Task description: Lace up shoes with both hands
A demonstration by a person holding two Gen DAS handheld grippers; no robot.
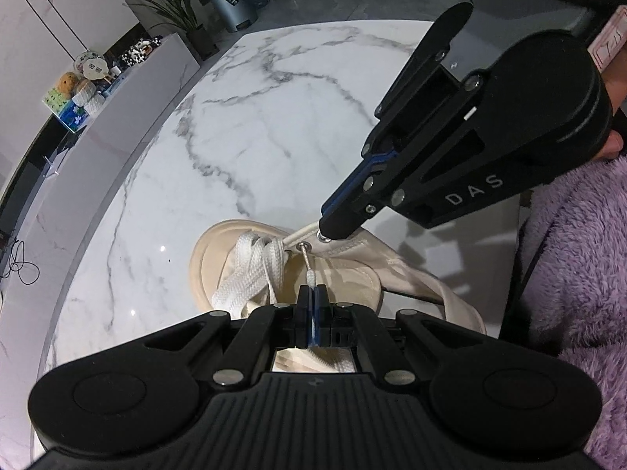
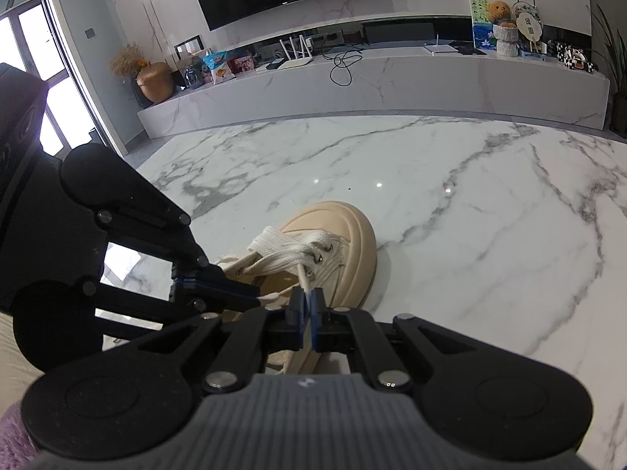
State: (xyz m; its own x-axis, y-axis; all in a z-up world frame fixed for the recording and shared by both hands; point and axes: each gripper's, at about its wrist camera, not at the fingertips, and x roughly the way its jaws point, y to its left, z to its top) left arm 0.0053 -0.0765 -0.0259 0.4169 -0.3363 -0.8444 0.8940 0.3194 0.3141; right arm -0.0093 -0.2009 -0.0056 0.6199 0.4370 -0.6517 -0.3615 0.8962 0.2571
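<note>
A beige canvas shoe (image 1: 352, 274) with a cream rubber toe (image 2: 345, 231) lies on the marble table. A white flat lace (image 1: 250, 266) (image 2: 290, 252) is threaded through its front eyelets. My left gripper (image 1: 312, 291) is shut on the lace's tip (image 1: 309, 274), which points into a metal eyelet (image 1: 303, 246) on the shoe's flap. In the right wrist view the left gripper (image 2: 260, 299) comes in from the left. My right gripper (image 2: 308, 297) (image 1: 327, 231) is shut on the white edge of the eyelet flap (image 1: 301, 235), just beside that eyelet.
The marble table (image 1: 274, 117) (image 2: 470, 215) spreads beyond the shoe, its curved edge at the left of the left wrist view. A purple fleece sleeve (image 1: 580, 274) is at the right. A low cabinet (image 2: 392, 78) with clutter stands behind.
</note>
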